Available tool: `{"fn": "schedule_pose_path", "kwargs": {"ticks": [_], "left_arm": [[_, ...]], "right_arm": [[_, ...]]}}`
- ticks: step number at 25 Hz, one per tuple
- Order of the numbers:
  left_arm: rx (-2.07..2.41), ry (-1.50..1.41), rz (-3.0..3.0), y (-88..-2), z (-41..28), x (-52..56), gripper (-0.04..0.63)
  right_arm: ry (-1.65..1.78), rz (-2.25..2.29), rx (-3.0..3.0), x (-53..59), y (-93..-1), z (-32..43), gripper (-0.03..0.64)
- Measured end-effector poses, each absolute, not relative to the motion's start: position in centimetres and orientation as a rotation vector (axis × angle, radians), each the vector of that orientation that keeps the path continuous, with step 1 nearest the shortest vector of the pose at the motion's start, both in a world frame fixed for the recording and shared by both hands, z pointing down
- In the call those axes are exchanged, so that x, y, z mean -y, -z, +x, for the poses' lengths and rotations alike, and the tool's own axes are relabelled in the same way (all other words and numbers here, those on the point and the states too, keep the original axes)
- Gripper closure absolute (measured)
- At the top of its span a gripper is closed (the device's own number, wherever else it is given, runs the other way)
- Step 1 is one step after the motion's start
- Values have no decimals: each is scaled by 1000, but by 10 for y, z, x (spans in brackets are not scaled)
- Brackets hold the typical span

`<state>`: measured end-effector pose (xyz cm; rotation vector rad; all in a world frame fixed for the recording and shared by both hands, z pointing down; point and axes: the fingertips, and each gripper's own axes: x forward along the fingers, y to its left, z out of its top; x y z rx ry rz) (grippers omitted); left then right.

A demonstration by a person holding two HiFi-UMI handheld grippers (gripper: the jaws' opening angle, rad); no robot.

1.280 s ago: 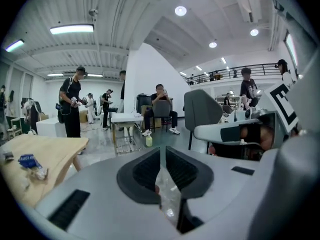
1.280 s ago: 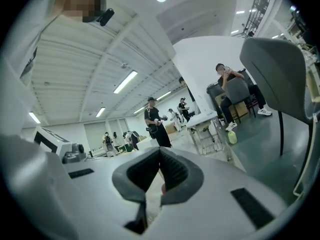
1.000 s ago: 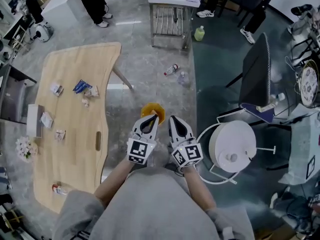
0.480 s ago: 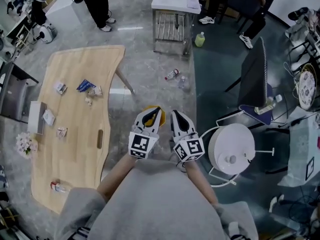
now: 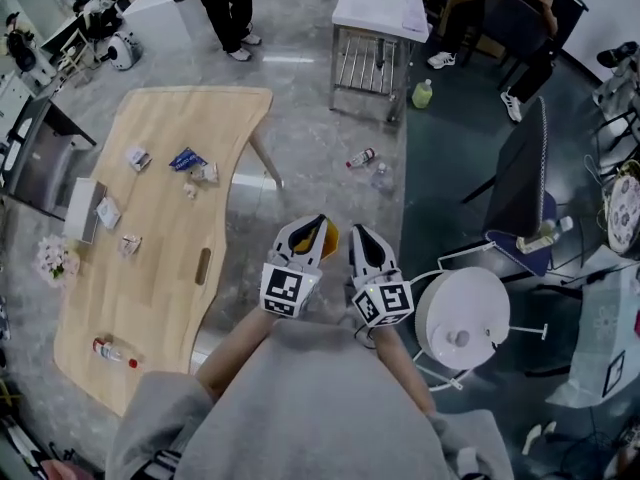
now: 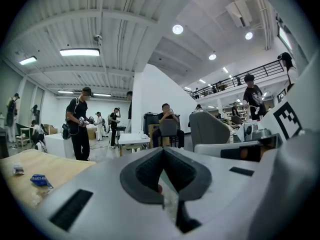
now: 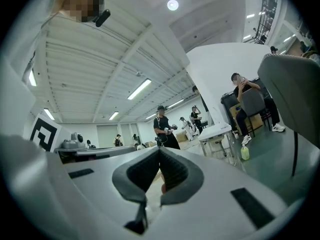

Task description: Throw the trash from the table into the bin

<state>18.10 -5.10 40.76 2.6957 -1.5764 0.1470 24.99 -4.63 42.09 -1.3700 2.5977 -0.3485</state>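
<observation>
L gripper (image 5: 318,224) and R gripper (image 5: 358,232) are held side by side in front of the person, over the floor (image 5: 320,118) btw. table (image 5: 170,278) and bin (image 5: 465,318). Both have jaws pressed together w/ nothing clamped. A yellow thing (image 5: 328,234) shows under the L tip, prob. on the floor, but can't tell for sure. Trash is on the table: wrappers (image 5: 188,158) toward the far end, a bottle (image 5: 110,351) at the near end, all well apart from both grippers.
</observation>
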Motion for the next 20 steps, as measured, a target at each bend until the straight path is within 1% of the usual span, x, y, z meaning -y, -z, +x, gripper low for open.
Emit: {"fn": "schedule_pose_path", "kwargs": {"ticks": [12,16,20], "left_arm": [[1855,-150,2481,-417,181,15,590],[1984,-151,2372,-417,162,-7,591],[2097,-152,2263,-418,133,-30,591]], "right_arm": [[388,-1126,-2736,33,-430,259,612],[423,-1026,-2780,25,-434,251,612],[439,-918,-2842,13,-440,226,612]]}}
